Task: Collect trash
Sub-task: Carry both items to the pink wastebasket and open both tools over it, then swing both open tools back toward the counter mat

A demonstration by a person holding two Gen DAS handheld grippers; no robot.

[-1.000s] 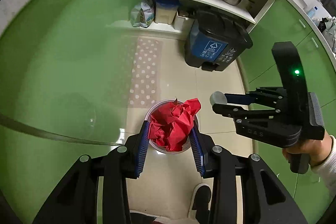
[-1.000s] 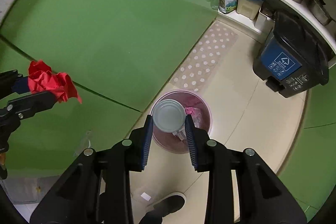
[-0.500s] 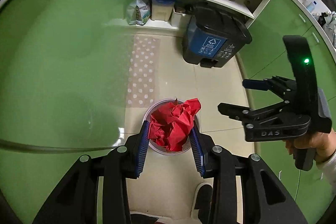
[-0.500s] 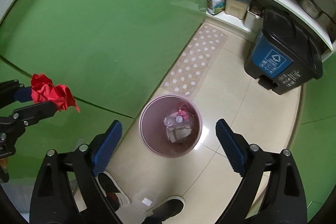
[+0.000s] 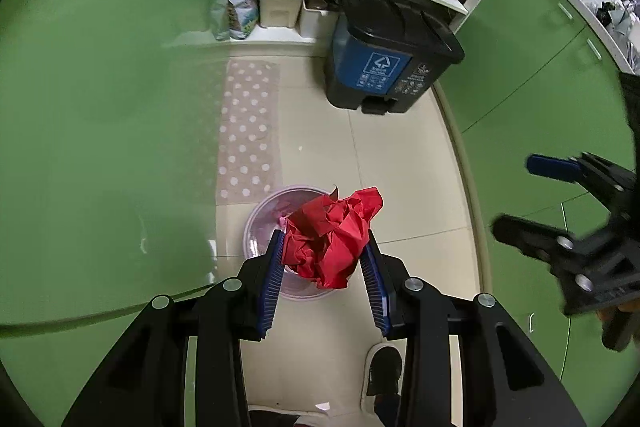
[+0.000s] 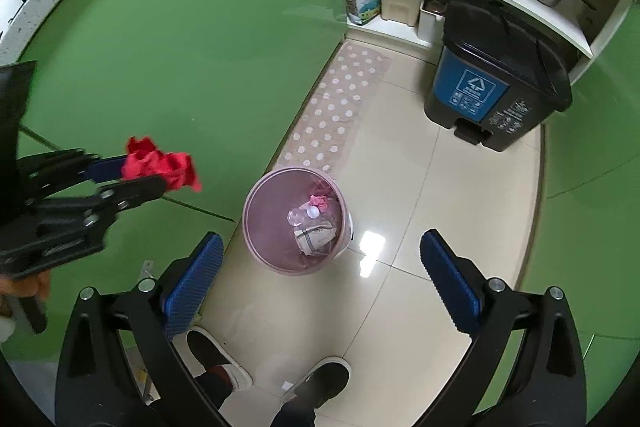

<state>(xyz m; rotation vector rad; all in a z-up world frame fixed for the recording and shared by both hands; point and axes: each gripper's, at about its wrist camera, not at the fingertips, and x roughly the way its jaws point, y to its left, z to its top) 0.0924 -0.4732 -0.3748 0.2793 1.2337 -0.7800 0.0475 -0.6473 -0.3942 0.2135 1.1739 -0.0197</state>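
My left fingers (image 5: 276, 275) are closed on the red paper (image 5: 332, 239), pads pressed into both flanks of the wad; my right gripper (image 6: 320, 283) stands wide open with nothing between its blue pads — I see only floor and my shoes through the gap.

Working down in size: green cabinets (image 6: 180, 47) curve round the left, a pale tiled floor (image 6: 460, 195) lies below, a black and blue bin (image 6: 496, 87) stands by the shelves, and the small pink basket (image 6: 256, 203) sits on the floor beside the dotted mat (image 6: 340, 107). In the basket I can make out a clear bottle (image 6: 304, 217), a pink scrap and some crumpled packaging.

From the left wrist view the paper hangs over the basket mouth, but from the right wrist view it sits up and to the left of the basket, over the cabinet front — so I judge it is not yet truly above the opening. To do the drop well, I would carry the left gripper (image 5: 324, 267) across and lower until the wad is centred over the rim, then spread the fingers fully; a light, springy ball like this may cling to one ribbed pad or drift wide.

The paper itself is bright red, tightly crumpled, with sharp folds and a loose corner sticking up right.
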